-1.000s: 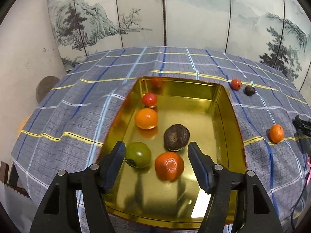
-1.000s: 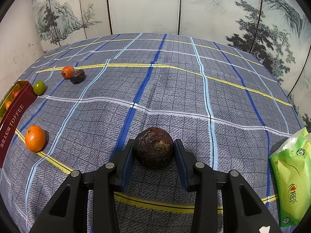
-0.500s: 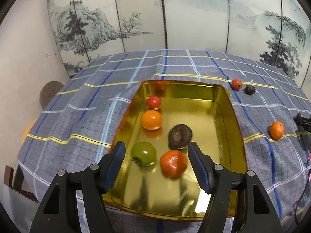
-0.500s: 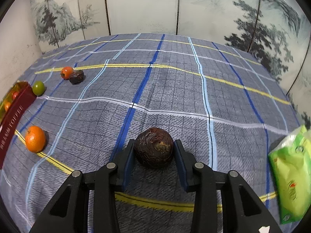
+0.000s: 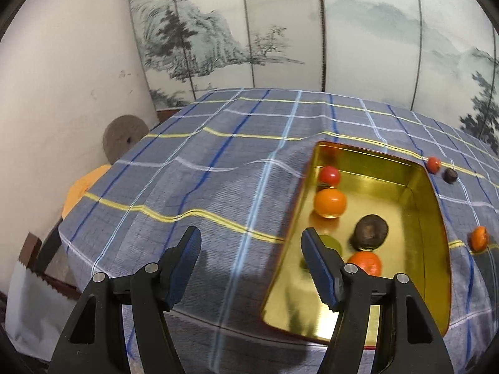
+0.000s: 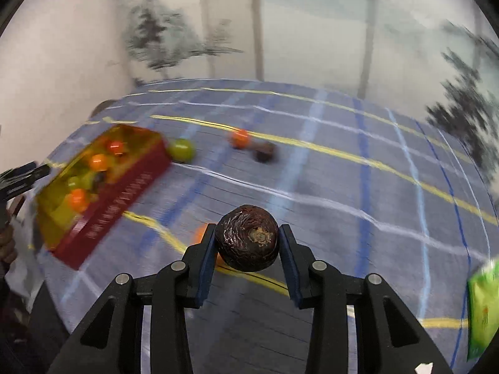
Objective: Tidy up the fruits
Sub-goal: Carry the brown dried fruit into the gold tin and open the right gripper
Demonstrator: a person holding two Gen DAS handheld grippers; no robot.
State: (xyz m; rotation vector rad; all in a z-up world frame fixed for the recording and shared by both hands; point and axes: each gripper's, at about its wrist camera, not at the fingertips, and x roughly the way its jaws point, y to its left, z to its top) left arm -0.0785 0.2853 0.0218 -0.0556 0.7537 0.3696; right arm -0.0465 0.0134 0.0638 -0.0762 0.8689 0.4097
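One dark wrinkled round fruit (image 6: 247, 238) now off desk, clamped between right tool (image 6: 248, 243) pads, swinging toward gold-lined red tin (image 6: 103, 193). Left tool (image 5: 249, 265) half-open, empty, slid off tin onto blue checked cloth (image 5: 193, 193). Five fruits already inside; drop-off looks next.

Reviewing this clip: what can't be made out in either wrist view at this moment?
- Green fruit in the gold tin: left wrist view, half hidden behind a finger.
- Lettering on the tin's red side: right wrist view, motion-blurred, unreadable.
- Orange fruit: right wrist view, mostly behind the right gripper.
- Green packet: cut off by the edge.
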